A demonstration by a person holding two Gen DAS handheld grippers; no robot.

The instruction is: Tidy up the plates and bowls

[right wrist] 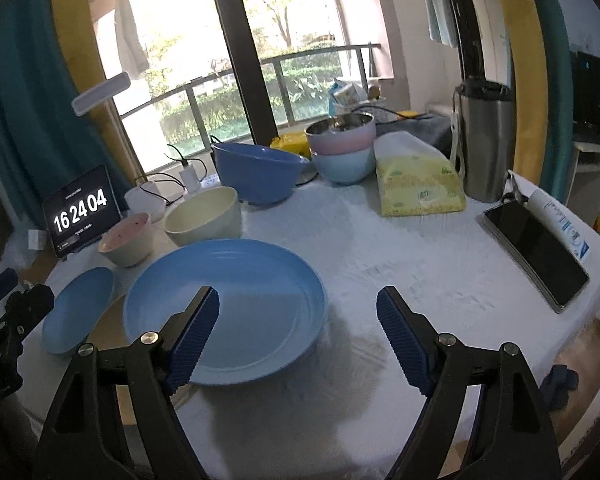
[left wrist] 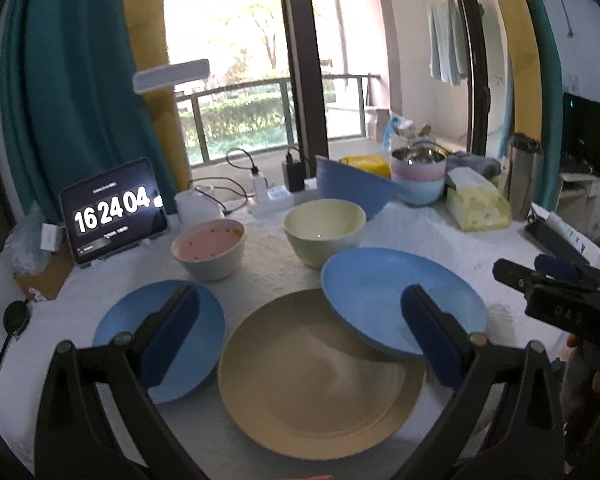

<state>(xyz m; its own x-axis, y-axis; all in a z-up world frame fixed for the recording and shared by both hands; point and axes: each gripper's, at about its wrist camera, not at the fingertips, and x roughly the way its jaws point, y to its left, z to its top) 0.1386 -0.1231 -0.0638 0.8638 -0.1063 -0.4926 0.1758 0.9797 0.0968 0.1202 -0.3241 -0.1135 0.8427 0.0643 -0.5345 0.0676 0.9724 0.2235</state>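
Observation:
A tan plate (left wrist: 320,376) lies at the table's front. A large blue plate (left wrist: 380,292) (right wrist: 228,304) rests with its edge over the tan plate's right rim. A small blue plate (left wrist: 204,320) (right wrist: 76,308) lies to the left. Behind them stand a pink-lined bowl (left wrist: 208,248) (right wrist: 128,240) and a cream bowl (left wrist: 324,232) (right wrist: 204,216). My left gripper (left wrist: 300,312) is open and empty above the tan plate. My right gripper (right wrist: 298,312) is open and empty over the large blue plate's right edge; it also shows in the left wrist view (left wrist: 548,272).
A big blue bowl (right wrist: 256,172), stacked pink and light-blue bowls (right wrist: 340,148), a tissue pack (right wrist: 420,184), a steel flask (right wrist: 484,140), a dark tablet (right wrist: 540,252) and a clock tablet (left wrist: 114,210) with cables stand around the white table (right wrist: 400,260).

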